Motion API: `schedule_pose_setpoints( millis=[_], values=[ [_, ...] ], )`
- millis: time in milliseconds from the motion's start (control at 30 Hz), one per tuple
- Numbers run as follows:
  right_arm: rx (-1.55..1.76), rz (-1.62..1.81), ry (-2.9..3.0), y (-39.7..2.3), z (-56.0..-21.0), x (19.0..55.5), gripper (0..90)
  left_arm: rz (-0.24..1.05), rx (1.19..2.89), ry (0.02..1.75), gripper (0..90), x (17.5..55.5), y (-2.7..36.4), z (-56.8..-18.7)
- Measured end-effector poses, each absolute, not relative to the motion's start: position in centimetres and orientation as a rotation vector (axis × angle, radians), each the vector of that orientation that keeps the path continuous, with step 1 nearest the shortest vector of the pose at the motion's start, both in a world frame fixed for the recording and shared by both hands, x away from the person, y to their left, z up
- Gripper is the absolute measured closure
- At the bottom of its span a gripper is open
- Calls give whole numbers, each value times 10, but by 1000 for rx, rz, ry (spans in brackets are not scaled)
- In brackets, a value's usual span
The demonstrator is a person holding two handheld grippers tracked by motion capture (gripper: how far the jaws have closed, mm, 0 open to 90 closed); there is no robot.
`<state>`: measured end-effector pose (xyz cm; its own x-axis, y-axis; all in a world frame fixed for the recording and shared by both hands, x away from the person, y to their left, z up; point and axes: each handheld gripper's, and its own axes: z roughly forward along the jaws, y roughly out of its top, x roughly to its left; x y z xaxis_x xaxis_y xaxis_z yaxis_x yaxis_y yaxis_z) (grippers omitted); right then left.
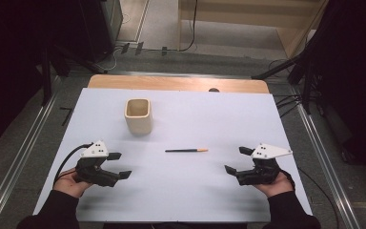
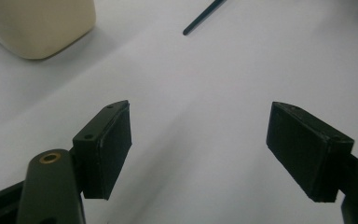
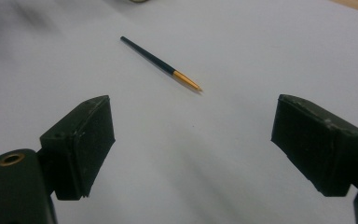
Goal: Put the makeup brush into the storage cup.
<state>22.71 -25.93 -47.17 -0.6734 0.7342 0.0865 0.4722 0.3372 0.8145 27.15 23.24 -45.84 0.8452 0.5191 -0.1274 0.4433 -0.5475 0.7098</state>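
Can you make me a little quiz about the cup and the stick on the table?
1. True or false: the cream cup stands upright on the white table.
2. Which end of the dark stick is orange: A) the end toward the left gripper, B) the end toward the right gripper?
3. Fill in: both grippers have their jaws wide ____ and hold nothing.

Key: 1 true. 2 B. 3 open.
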Motion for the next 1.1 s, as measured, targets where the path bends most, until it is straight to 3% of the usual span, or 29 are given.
schedule_pose_setpoints(
  millis=[1100],
  values=[
    [1110,1212,2306,-262,-471,228,135,84,2280,724,230,273,232,-461]
  ],
)
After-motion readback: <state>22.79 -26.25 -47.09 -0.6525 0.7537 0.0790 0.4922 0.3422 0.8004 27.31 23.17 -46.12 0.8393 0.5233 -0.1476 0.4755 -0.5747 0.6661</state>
